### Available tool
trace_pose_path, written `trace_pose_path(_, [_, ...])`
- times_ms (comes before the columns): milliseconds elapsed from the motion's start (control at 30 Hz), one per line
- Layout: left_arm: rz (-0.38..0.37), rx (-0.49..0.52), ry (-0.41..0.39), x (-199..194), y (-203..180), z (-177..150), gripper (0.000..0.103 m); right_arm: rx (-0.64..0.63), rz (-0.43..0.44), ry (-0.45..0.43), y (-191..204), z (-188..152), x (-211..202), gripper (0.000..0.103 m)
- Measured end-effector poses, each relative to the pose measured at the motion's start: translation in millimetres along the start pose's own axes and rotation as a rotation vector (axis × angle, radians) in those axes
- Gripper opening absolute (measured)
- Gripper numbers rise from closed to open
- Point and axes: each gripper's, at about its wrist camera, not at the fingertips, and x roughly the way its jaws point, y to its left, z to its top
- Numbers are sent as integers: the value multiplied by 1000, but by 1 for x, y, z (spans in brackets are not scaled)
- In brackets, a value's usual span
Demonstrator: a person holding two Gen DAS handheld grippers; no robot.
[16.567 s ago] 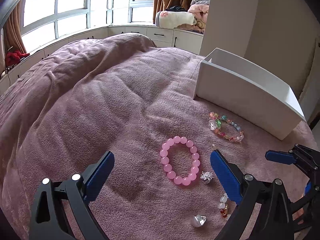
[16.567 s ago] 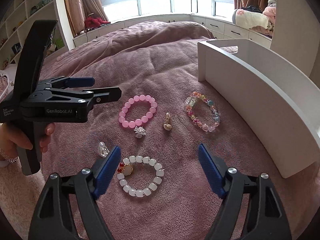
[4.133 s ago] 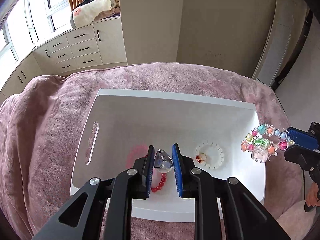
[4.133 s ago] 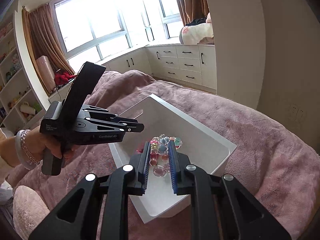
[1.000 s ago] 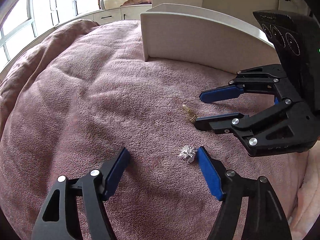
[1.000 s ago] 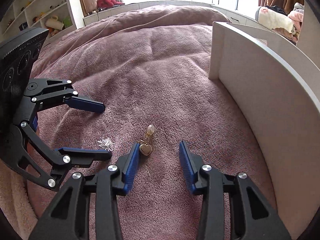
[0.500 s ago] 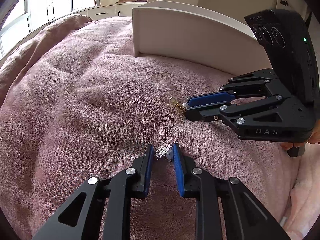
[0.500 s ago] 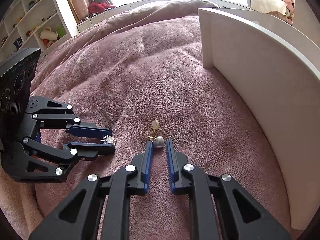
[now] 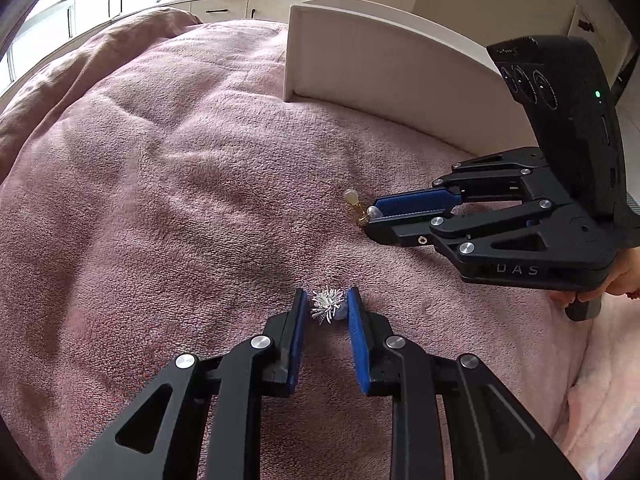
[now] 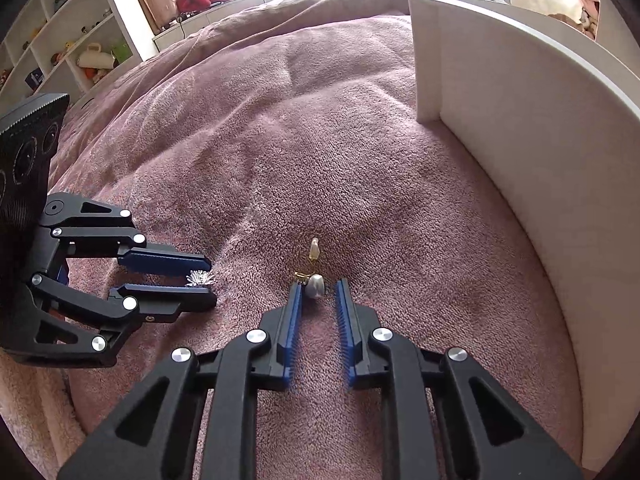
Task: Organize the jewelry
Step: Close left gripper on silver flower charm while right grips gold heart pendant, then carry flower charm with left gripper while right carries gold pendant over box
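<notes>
A spiky silver brooch (image 9: 327, 305) sits between the blue pads of my left gripper (image 9: 326, 300), which is shut on it just above the pink blanket. It also shows in the right wrist view (image 10: 200, 278). A gold earring with a pearl drop (image 10: 313, 272) lies at the tips of my right gripper (image 10: 318, 286), whose jaws are nearly closed around its heart-shaped pendant. In the left wrist view the earring (image 9: 358, 206) pokes out of the right gripper's tips (image 9: 372, 216).
A white storage bin (image 10: 520, 128) stands on the bed to the right; it shows at the back in the left wrist view (image 9: 380, 56). The pink blanket (image 9: 160, 200) covers the bed. Shelves and windows lie beyond.
Both grippers have stayed closed on their pieces; the left one with the brooch has lifted slightly and the view has shifted a little.
</notes>
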Motion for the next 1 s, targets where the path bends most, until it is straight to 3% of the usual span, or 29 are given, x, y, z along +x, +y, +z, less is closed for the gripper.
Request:
trace_pose_path(200, [-16,-10,-7,0,3,0,25,-24,0,6,3,1,-2,12])
trace_pose_path(400, [0,-8,-3,-13,-2,-2,25,-6,22,-24,5,0,-18,11])
trace_pose_path(533, [51,18,27,-21,-10,1,25,-23,23,-44,9,1,-35,11])
trace_pose_path(1000, [82,58,-42,-68,-37,19,25,-49,-15,-166,16,-4,-112,8])
